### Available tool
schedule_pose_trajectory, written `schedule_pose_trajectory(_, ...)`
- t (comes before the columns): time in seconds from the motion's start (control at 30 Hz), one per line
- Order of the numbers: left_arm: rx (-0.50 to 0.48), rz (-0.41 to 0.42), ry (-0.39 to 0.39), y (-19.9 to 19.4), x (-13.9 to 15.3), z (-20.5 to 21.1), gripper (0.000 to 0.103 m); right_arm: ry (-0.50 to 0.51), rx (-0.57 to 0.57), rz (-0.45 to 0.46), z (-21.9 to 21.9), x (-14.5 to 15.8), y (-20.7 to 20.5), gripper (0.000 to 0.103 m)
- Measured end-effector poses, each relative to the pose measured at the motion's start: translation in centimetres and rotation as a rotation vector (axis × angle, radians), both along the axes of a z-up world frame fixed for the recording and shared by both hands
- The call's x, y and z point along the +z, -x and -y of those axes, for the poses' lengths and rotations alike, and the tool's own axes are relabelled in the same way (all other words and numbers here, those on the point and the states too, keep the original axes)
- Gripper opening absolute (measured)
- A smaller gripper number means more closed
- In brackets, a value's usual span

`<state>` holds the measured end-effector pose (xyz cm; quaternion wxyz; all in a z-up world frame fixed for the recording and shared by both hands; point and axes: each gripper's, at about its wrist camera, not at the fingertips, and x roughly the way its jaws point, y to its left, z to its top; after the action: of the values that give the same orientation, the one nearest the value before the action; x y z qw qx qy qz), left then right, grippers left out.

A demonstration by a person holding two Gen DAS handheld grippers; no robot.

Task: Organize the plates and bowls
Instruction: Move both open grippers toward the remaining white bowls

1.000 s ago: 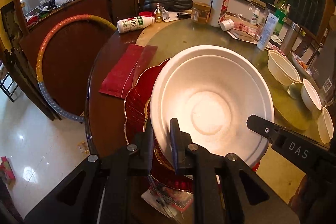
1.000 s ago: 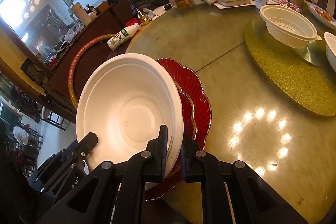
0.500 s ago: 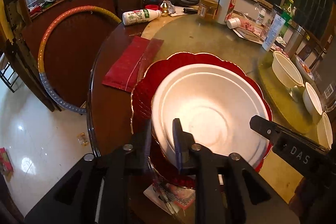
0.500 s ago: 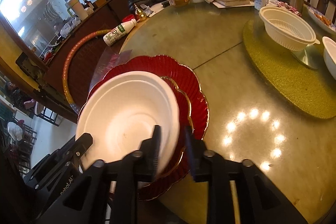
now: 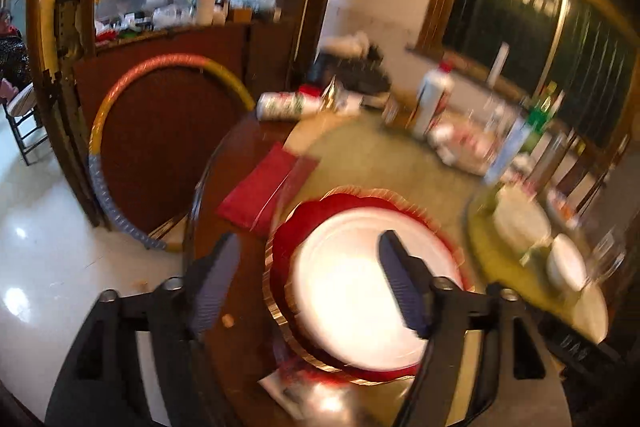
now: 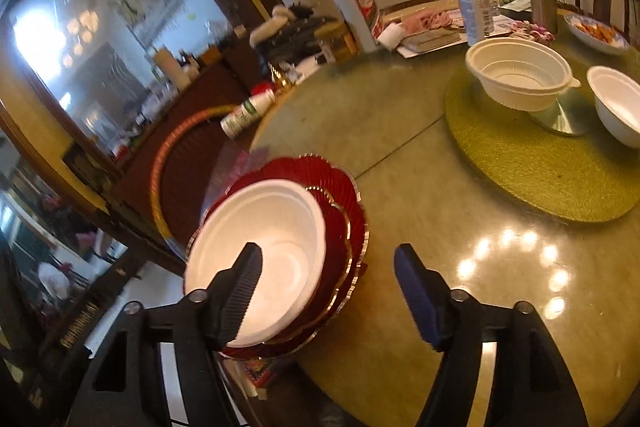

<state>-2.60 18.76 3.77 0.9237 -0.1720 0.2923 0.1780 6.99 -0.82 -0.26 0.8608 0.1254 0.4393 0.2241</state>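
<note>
White round foam plates [image 6: 276, 247], stacked shallow and dished, sat on a pile of red scalloped plates with gold rims [image 6: 340, 211] near the edge of the round glass-topped table [image 6: 420, 227]. Little writing could be read: the white bottle with a red cap and red label [image 6: 358, 9] and the white bottle with green print lying on its side [image 6: 246, 111] carried text too small to make out, and the left view was blurred throughout. The right gripper [image 6: 328, 291] stood with its jaws spread wide and nothing between them; its left finger overlapped the near rim of the white stack in the picture, while the other finger hung over bare tabletop beside the red plates. The left gripper [image 5: 308, 291] was likewise spread wide and empty, one finger over the dark wooden table rim, the other over the white plates [image 5: 368, 287], so the stack's left edge lay between them in view. Farther off, a white ribbed plastic bowl [image 6: 520, 75] and a smaller white bowl [image 6: 618, 103] rested on a green round turntable mat [image 6: 540, 171].
</note>
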Motion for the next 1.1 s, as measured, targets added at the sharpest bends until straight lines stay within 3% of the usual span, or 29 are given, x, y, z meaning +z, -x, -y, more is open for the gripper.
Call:
schedule_pose_trajectory(0.07,-0.033,0.06,-0.027,0.3,1.2,1.8,0.082,-0.028,-0.013,-0.004,1.8,0.2,0.0,0.075)
schedule_pose_trajectory(0.2,-0.165,0.077,-0.056,-1.0,2.2,5.8,0.083,-0.03,-0.031,-0.029,5.5,-0.2,-0.1,0.076)
schedule_pose_trajectory(0.43,-0.344,-0.016,-0.009,-5.5,1.2,13.1,0.083,-0.074,-0.156,-0.052,15.1,-0.3,-0.9,0.076)
schedule_pose_trajectory(0.7,-0.494,-0.092,0.029,-10.9,0.6,22.5,0.083,-0.098,-0.31,-0.042,25.5,2.0,-4.3,0.076)
schedule_pose_trajectory(0.9,-0.56,-0.175,0.037,-16.4,-1.2,29.3,0.083,-0.062,-0.387,-0.083,30.9,2.6,-9.5,0.076)
schedule_pose_trajectory(1.1,-0.538,-0.254,0.077,-21.2,-3.6,32.3,0.083,0.026,-0.411,-0.139,33.7,1.8,-15.0,0.075)
